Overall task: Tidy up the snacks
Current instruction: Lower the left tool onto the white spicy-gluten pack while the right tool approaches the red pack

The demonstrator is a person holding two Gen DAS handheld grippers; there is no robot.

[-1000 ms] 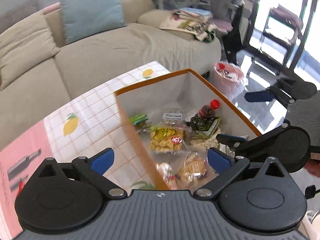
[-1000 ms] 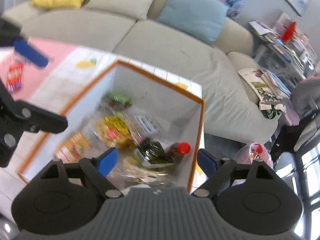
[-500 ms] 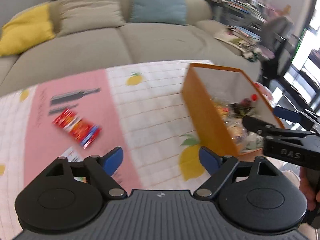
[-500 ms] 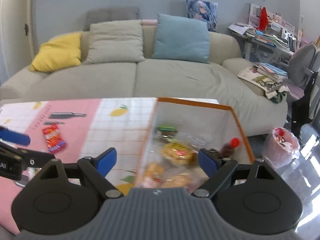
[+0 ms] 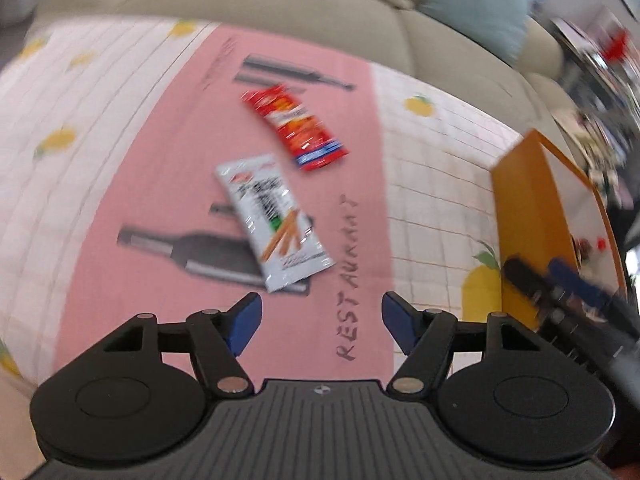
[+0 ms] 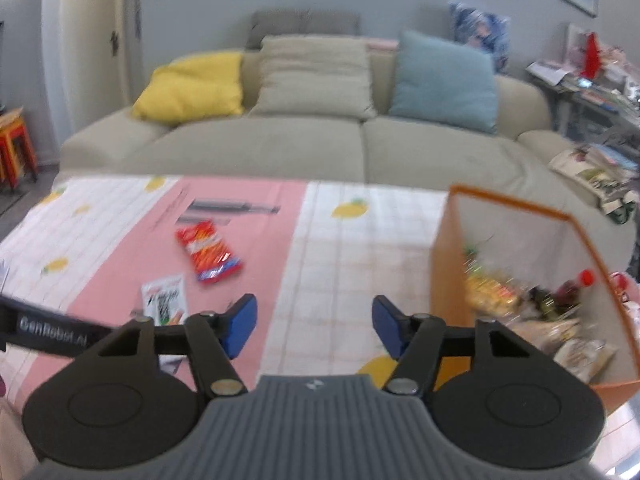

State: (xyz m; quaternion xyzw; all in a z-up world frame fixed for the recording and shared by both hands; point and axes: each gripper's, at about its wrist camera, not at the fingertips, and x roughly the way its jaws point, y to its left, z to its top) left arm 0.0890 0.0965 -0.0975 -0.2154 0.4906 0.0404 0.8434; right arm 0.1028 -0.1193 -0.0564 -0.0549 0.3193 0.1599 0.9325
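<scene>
Both grippers are seen spread wide with nothing held between the blue pads. The left gripper (image 5: 322, 314) is hung over the pink panel of the printed tablecloth (image 5: 160, 152), and the white foil snack packet with pretzel sticks printed on it (image 5: 275, 220) is lying flat just ahead of the fingertips, a bit toward the left finger, its near corner almost reaching the gap. It is laid partly across the grey bottle print on the cloth. Farther out, the red foil snack packet with a blue end (image 5: 296, 126) is lying flat too, near the white one but not touching it, from what can be made out through the blur.

Off to the right, the orange-walled open box with a white inside (image 5: 524, 216) is stood on the lemon-check part of the cloth, well apart from both loose packets. The right gripper can be glimpsed in front of it in the left view, smeared.

From the right wrist view, the right gripper (image 6: 314, 322) is held over the seam between the pink and white parts of the cloth, with the box (image 6: 448, 264) just to its right. A jumble of bagged snacks (image 6: 492, 294) and a dark bottle with a red cap (image 6: 576, 288) are sat inside. The red packet (image 6: 209, 257) and the white packet (image 6: 165, 305) are out ahead on the left, the white one partly covered by the left gripper's black arm (image 6: 52, 330). A beige sofa with yellow, beige and blue cushions (image 6: 312, 136) is set behind the table.
</scene>
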